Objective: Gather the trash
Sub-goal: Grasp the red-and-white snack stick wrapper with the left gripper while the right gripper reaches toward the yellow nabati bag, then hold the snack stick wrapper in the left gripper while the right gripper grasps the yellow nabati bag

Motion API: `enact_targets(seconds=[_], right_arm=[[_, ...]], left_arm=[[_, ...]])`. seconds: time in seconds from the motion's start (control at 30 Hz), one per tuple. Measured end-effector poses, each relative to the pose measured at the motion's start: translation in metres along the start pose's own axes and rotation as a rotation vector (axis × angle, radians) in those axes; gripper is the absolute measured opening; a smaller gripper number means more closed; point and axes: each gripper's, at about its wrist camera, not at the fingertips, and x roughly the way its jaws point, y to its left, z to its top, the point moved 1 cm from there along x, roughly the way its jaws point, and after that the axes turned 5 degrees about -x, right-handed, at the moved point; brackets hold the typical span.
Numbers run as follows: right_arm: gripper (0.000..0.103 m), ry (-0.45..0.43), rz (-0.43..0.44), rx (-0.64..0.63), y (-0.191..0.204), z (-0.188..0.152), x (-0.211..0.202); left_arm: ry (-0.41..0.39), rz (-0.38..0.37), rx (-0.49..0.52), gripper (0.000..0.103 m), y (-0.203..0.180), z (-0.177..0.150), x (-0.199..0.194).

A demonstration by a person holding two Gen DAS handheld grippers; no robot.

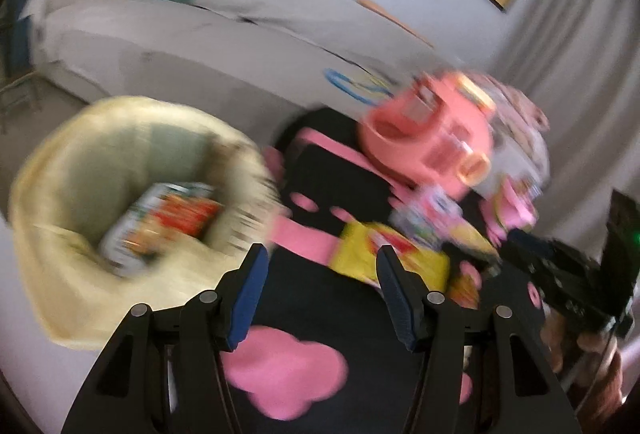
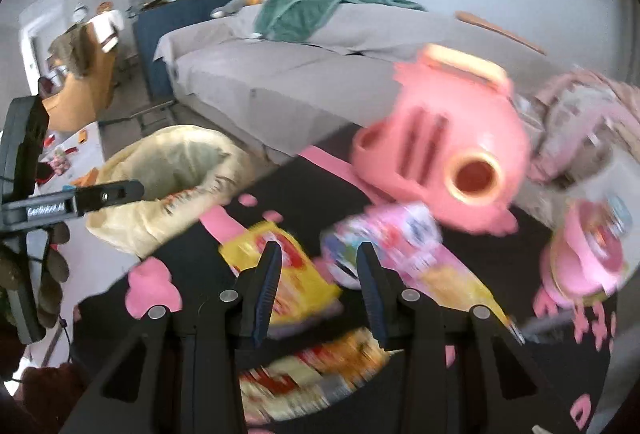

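Observation:
A cream trash bag (image 1: pixel 80 162) stands open on the floor with a colourful snack packet (image 1: pixel 160 222) inside; the right wrist view shows the bag (image 2: pixel 172 170) too. A yellow wrapper (image 1: pixel 384 254) and a pink wrapper (image 1: pixel 424 218) lie on the black-and-pink rug (image 1: pixel 320 314). My left gripper (image 1: pixel 320 266) is open and holds nothing, between the bag and the yellow wrapper. My right gripper (image 2: pixel 318 262) is open above the yellow wrapper (image 2: pixel 288 266), with the pink wrapper (image 2: pixel 400 234) to its right and another packet (image 2: pixel 320 366) under it. Both views are motion-blurred.
A pink toy (image 2: pixel 444 162) lies on its side on the rug (image 2: pixel 200 286), with a smaller pink toy (image 2: pixel 588 254) to the right. A grey-covered bed (image 2: pixel 300 74) with a green cloth (image 2: pixel 332 6) runs behind. Curtains (image 1: pixel 580 74) hang at the right.

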Motion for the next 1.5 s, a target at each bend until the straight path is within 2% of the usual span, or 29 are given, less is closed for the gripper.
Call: enact_targets(seconds=[0.1, 0.33, 0.5, 0.6, 0.87, 0.9, 0.97, 1.0, 1.03, 1.13, 1.27, 1.5], right_arm=[[0.037, 0.002, -0.052, 0.034, -0.017, -0.017, -0.007], [0.037, -0.013, -0.104, 0.151, -0.056, -0.053, -0.026], [0.037, -0.020, -0.102, 0.242, -0.073, -0.077, -0.034], [0.037, -0.011, -0.126, 0.255, -0.080, -0.087, -0.038], [0.037, -0.015, -0.127, 0.298, -0.090, -0.105, -0.042], [0.037, -0.014, -0.122, 0.301, -0.090, -0.106, -0.041], [0.037, -0.015, -0.113, 0.305, -0.088, -0.107, -0.041], [0.037, -0.016, -0.108, 0.306, -0.087, -0.108, -0.040], [0.037, -0.015, -0.104, 0.304, -0.086, -0.107, -0.040], [0.037, -0.016, -0.098, 0.293, -0.082, -0.104, -0.039], [0.037, -0.028, -0.078, 0.275, -0.075, -0.093, -0.036], [0.037, -0.041, -0.023, 0.194, -0.053, -0.062, -0.016]], left_arm=[[0.071, -0.047, 0.060, 0.057, -0.028, -0.016, 0.016], [0.205, -0.129, 0.192, 0.057, -0.085, -0.057, 0.047], [0.264, -0.098, 0.236, 0.057, -0.105, -0.074, 0.072], [0.296, -0.076, 0.276, 0.057, -0.115, -0.083, 0.081], [0.312, -0.028, 0.336, 0.057, -0.126, -0.089, 0.086], [0.316, -0.021, 0.339, 0.056, -0.126, -0.089, 0.085], [0.325, -0.021, 0.324, 0.047, -0.124, -0.089, 0.082], [0.338, -0.039, 0.306, 0.036, -0.122, -0.089, 0.082], [0.349, -0.055, 0.290, 0.029, -0.121, -0.088, 0.082], [0.326, -0.080, 0.268, 0.025, -0.117, -0.085, 0.071], [0.246, -0.113, 0.273, 0.024, -0.114, -0.072, 0.040], [0.119, -0.052, 0.193, 0.024, -0.079, -0.031, -0.007]])
